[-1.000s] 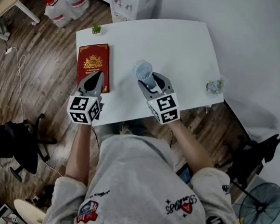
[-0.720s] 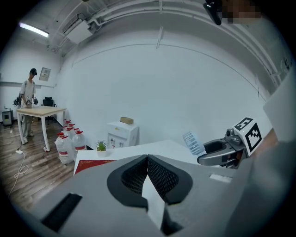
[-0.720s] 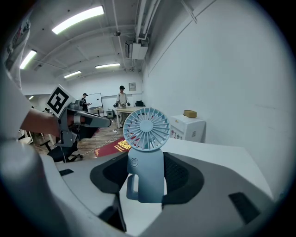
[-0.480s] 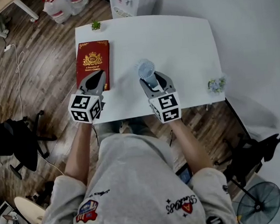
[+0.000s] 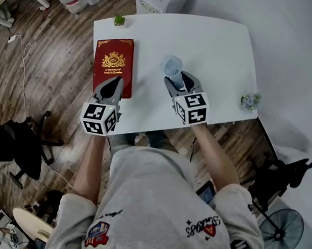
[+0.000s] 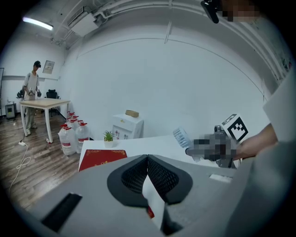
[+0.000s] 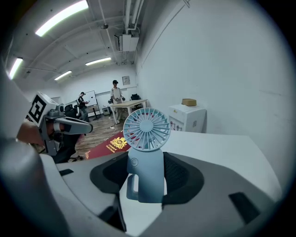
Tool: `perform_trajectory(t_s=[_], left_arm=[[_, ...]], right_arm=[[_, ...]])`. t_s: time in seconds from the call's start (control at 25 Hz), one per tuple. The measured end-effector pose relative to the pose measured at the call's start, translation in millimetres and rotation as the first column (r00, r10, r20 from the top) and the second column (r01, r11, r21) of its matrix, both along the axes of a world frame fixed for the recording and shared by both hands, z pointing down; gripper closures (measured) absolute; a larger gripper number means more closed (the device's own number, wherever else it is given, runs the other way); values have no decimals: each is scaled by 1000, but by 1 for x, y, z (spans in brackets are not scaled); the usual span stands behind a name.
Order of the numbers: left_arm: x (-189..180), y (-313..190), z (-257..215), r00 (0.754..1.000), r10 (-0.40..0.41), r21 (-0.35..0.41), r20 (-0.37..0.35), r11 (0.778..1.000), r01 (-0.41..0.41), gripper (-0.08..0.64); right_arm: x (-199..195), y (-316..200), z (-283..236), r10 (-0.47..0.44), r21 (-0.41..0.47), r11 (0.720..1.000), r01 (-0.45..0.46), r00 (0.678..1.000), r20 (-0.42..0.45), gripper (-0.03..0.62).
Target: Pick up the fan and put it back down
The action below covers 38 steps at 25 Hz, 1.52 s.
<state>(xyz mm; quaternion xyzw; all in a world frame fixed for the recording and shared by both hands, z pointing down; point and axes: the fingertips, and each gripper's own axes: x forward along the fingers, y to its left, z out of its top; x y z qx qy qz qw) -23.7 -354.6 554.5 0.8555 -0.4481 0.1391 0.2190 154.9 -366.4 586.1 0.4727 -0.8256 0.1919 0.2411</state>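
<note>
Fan (image 7: 146, 155) — one only — in right gripper (image 5: 181, 84)

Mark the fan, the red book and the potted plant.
fan (image 7: 146, 127): right gripper view, centre of its round grille.
red book (image 5: 114, 71): head view, middle of its cover.
potted plant (image 5: 119, 20): head view, its green leaves.

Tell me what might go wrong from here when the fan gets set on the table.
1. The right gripper has its jaws shut on the fan at its handle, with the wide round head above. If it is released at a tilt, it may topple on the white table.
2. The left gripper, jaws shut, hangs over the red book's near corner. If lowered, it might knock the book.
</note>
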Motion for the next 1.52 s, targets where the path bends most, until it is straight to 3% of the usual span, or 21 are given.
perform_trajectory(t_s=[0.4, 0.88, 1.16, 1.52], left_arm=[[-25, 0, 28, 1000, -11, -71, 1, 997, 11, 555], [-77, 7, 49, 997, -72, -126, 24, 989, 74, 557], [-107, 11, 54, 991, -128, -137, 30, 982, 131, 555], [-117, 15, 54, 989, -146, -139, 37, 979, 150, 555]], right_arm=[[-28, -57, 49, -6, -121, 993, 1, 999, -46, 373], [-69, -101, 129, -61, -273, 962, 22, 989, -133, 373], [-73, -111, 146, -40, -342, 940, -16, 987, -156, 371], [-79, -104, 166, -53, -386, 922, -23, 981, -185, 370]])
